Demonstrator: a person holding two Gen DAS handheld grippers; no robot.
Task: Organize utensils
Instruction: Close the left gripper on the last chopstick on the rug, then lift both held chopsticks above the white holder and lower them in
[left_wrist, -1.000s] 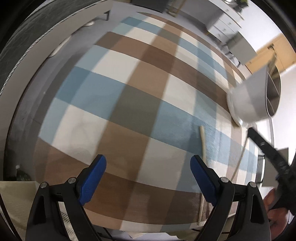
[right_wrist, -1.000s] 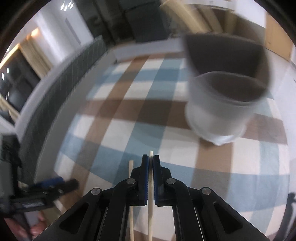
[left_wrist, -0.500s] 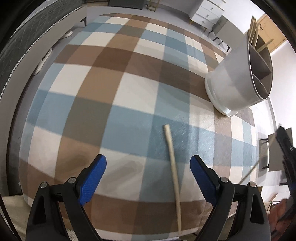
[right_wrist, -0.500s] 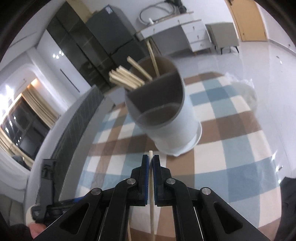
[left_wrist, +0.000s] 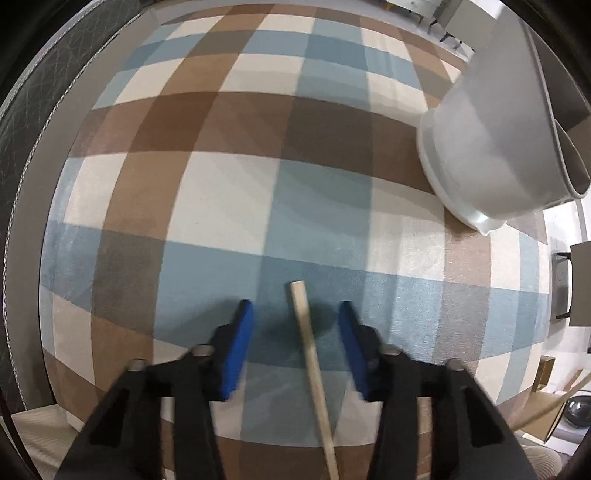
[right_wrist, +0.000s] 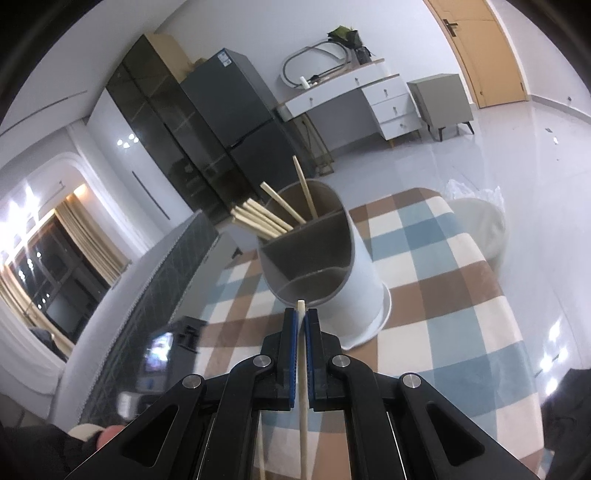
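Note:
A wooden chopstick (left_wrist: 312, 362) lies on the checked tablecloth (left_wrist: 221, 184). My left gripper (left_wrist: 295, 308) points down over it, one blue pad on each side. Its jaws are closing and the pads stand clear of the stick. My right gripper (right_wrist: 302, 314) is shut on a second chopstick (right_wrist: 303, 387), whose tip sticks out just in front of the white divided holder (right_wrist: 362, 280). The far compartment of that holder contains several chopsticks (right_wrist: 266, 218); its near compartment looks empty. In the left wrist view the holder (left_wrist: 491, 147) stands at the upper right.
A dark quilted seat back (right_wrist: 155, 295) runs along the table's left edge. A pale round stool (right_wrist: 480, 229) stands beyond the far right corner. A hand (right_wrist: 107, 432) shows at the lower left of the right wrist view. Fridge, cabinet and desk are far behind.
The left gripper slid over the lying chopstick and its jaws narrowed around it. The right gripper rose with its chopstick, and the holder's open top came into view.

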